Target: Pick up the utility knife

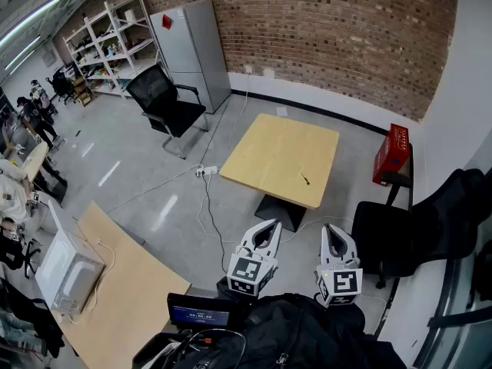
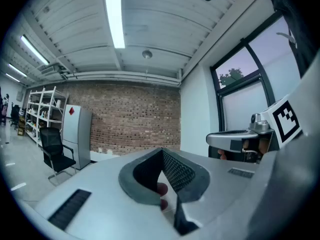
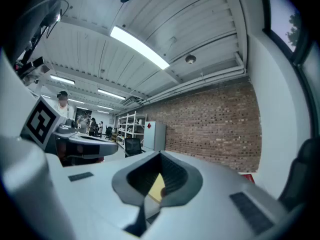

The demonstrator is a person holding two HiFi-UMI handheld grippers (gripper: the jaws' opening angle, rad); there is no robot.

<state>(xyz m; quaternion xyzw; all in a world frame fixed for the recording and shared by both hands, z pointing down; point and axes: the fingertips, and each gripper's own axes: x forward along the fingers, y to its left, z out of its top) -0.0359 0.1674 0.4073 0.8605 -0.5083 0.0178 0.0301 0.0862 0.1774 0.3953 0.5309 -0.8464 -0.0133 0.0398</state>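
**Head view: utility knife [image 1: 305, 178] on table [image 1: 269, 148]**

The utility knife lies near the wooden table's right edge, well apart from both grippers. The left gripper [image 1: 269, 224] and right gripper [image 1: 332, 229] hang side by side above the floor [image 1: 154, 183], jaws pressed together, empty.

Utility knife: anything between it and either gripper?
Nothing visible. The utility knife lies alone on the wooden table, near its right front edge. The left gripper and right gripper are short of the table, above the floor, jaws together; only floor and the table's edge lie between.
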